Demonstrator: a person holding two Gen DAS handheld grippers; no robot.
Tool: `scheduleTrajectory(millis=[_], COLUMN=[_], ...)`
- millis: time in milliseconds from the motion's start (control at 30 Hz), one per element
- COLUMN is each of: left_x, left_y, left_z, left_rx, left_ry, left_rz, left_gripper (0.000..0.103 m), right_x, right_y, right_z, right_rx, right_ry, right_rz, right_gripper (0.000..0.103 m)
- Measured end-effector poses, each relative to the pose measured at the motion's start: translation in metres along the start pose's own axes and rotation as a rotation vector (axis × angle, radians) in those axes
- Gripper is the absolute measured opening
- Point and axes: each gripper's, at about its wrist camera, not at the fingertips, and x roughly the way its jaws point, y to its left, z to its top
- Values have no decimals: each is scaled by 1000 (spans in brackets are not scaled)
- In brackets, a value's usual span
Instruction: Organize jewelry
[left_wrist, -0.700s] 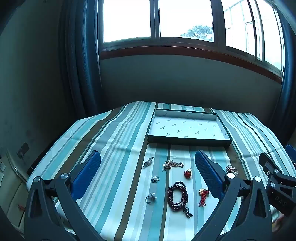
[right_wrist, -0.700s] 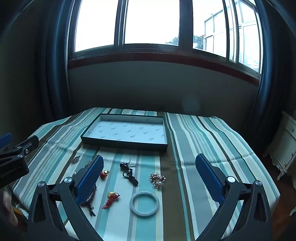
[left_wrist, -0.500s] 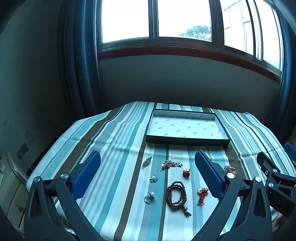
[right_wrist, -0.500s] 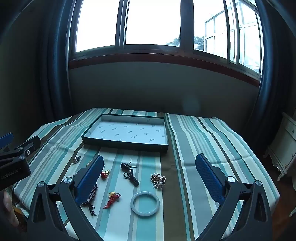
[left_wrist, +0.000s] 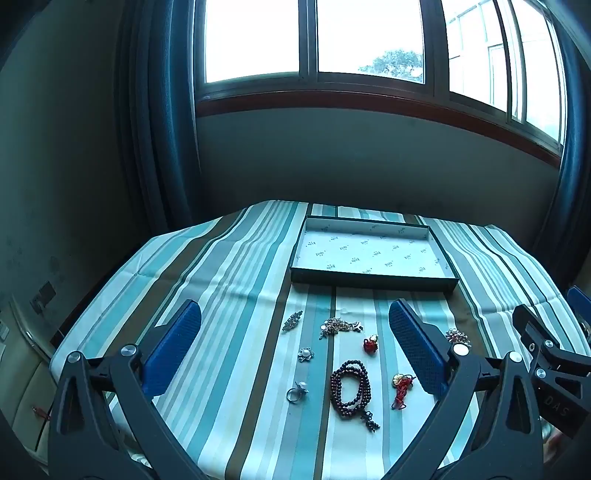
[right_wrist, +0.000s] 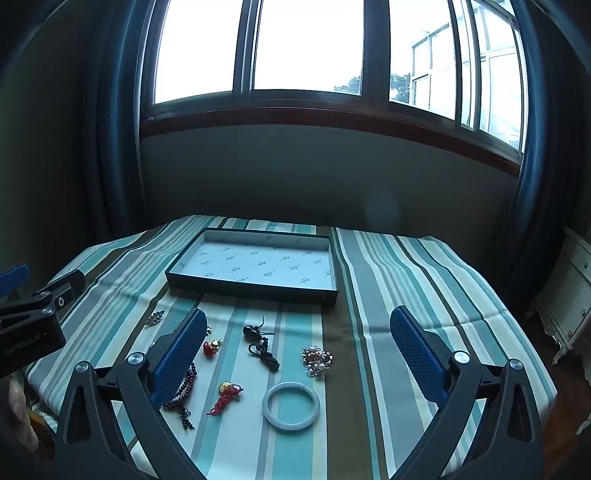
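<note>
A desk (left_wrist: 207, 273) covered with a striped cloth in teal, white and brown is seen below a wide window. A shallow dark tray (left_wrist: 373, 286) with a pale printed lining is placed toward the far side of the desk, and nothing is seen lying in it. The jewelry is spread on the cloth nearer the cameras, apart from the tray. In the left wrist view a coiled dark bead bracelet (left_wrist: 349, 386) is seen with a silver ring (left_wrist: 296, 392) to its left, a small flower-shaped piece (left_wrist: 306, 354) beyond that, a narrow silver brooch (left_wrist: 292, 320) further back, and a tangled chain (left_wrist: 340, 325) beside it. A red charm (left_wrist: 370, 343) and a red knotted cord with a gold bead (left_wrist: 402, 386) are seen to the right of the beads. In the right wrist view a pale bangle (right_wrist: 291, 405) lies flat near the front, with a pearl cluster brooch (right_wrist: 317, 360) just beyond it and a black cord pendant (right_wrist: 260, 347) to its left. The left hand-held gripper (left_wrist: 295, 354) is held above the pieces with its blue pads spread wide apart and nothing between them. The right hand-held gripper (right_wrist: 297, 358) is likewise held wide apart over the cloth, gripping nothing.
</note>
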Motion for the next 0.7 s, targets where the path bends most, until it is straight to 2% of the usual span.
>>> scheduleTrajectory(millis=[700], left_x=[1], left_y=[-1], left_z=[-4], left_rx=[-3], left_ry=[5], left_rz=[2], left_gripper=[101], right_x=[-2], right_y=[3], right_z=[-2], right_rx=[-12], right_ry=[2], right_rz=[3], right_gripper=[99])
